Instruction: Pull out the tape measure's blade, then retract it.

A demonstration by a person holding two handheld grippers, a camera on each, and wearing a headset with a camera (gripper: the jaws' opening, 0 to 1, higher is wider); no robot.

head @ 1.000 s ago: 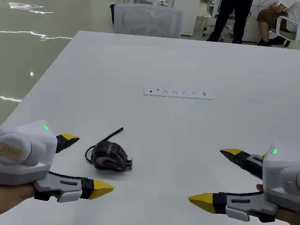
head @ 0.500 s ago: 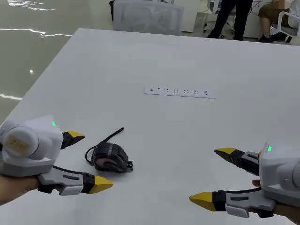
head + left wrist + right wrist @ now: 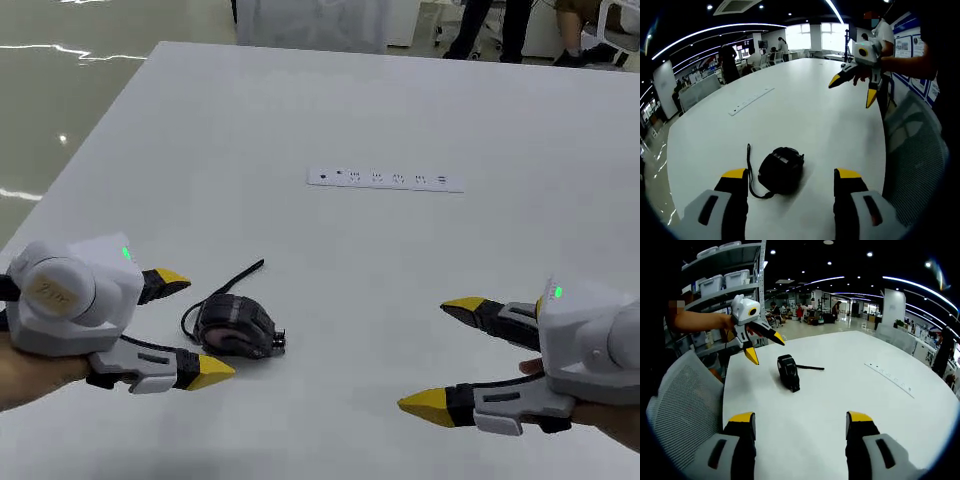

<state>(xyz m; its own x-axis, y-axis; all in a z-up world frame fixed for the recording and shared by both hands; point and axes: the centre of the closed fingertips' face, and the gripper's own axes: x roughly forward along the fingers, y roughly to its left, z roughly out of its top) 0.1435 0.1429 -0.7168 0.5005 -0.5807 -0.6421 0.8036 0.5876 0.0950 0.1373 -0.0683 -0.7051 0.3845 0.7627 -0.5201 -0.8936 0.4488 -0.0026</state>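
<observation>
A black tape measure (image 3: pixel 235 326) with a black wrist strap lies on the white table (image 3: pixel 380 110), blade fully in. My left gripper (image 3: pixel 190 328) is open, its yellow tips on either side of the tape measure's near end without touching it. In the left gripper view the tape measure (image 3: pixel 781 170) sits between and just beyond the left gripper (image 3: pixel 791 176). My right gripper (image 3: pixel 448 354) is open and empty, well to the right of the tape measure. The right gripper view shows the tape measure (image 3: pixel 788 372) farther ahead of the right gripper (image 3: pixel 800 420), beside the left gripper (image 3: pixel 760 345).
A white power strip (image 3: pixel 385 180) lies flat across the middle of the table. A mesh-backed chair (image 3: pixel 310 22) stands at the far edge, and people stand beyond it. The table's left edge drops to a shiny floor (image 3: pixel 60 90).
My left gripper has moved in closer to the tape measure. The right gripper has drifted a little left. The head camera has tilted down slightly.
</observation>
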